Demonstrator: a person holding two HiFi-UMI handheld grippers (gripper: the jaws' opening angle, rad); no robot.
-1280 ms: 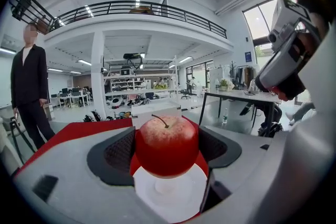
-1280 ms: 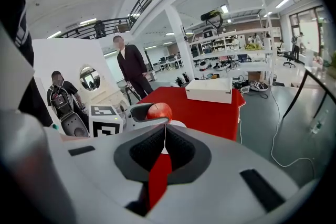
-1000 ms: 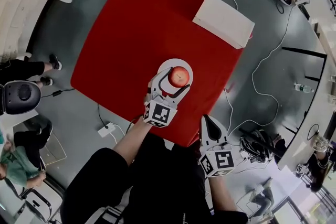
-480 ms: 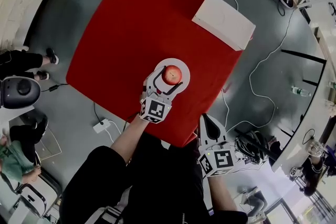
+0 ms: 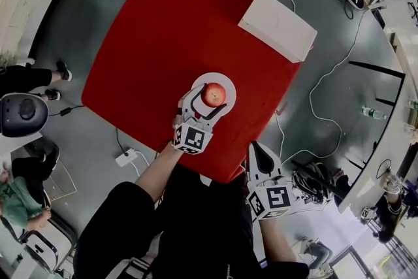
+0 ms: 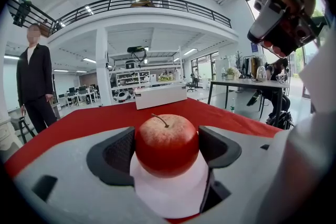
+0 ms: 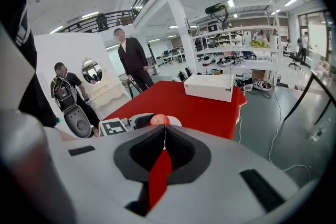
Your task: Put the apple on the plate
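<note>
Head view: my left tongs (image 5: 210, 100) are out over the near part of the red bench (image 5: 163, 36), one jaw on either side of the apple (image 5: 213, 94). Apple is right between the tips, sitting on the white plate (image 5: 219, 78). The plate's rim shows past the tips on the far side. The marker cube (image 5: 192, 138) is just behind the jaws. My right tongs (image 5: 259, 152) are back off the bench edge, well apart from the left tongs and the apple, with the jaws together. A white box (image 5: 277, 26) sits far beyond both tongs.

Left gripper view: the apple (image 6: 167, 144) is dead centre between the jaws, upright, stem up. Both dark pads (image 6: 118, 152) sit against its sides, so the left tongs (image 6: 167, 153) are gripping it. Its underside rests on the plate (image 6: 168, 191), which fills the gap below the pads. The white box (image 6: 160, 96) is straight ahead, past the apple.

Right gripper view: right tongs (image 7: 164, 136) are closed, pads meeting along one line, nothing held. The apple (image 7: 159, 120) and plate (image 7: 174, 121) are ahead and slightly to the left of the tips, beside the left tongs' marker cube (image 7: 114, 126).
</note>
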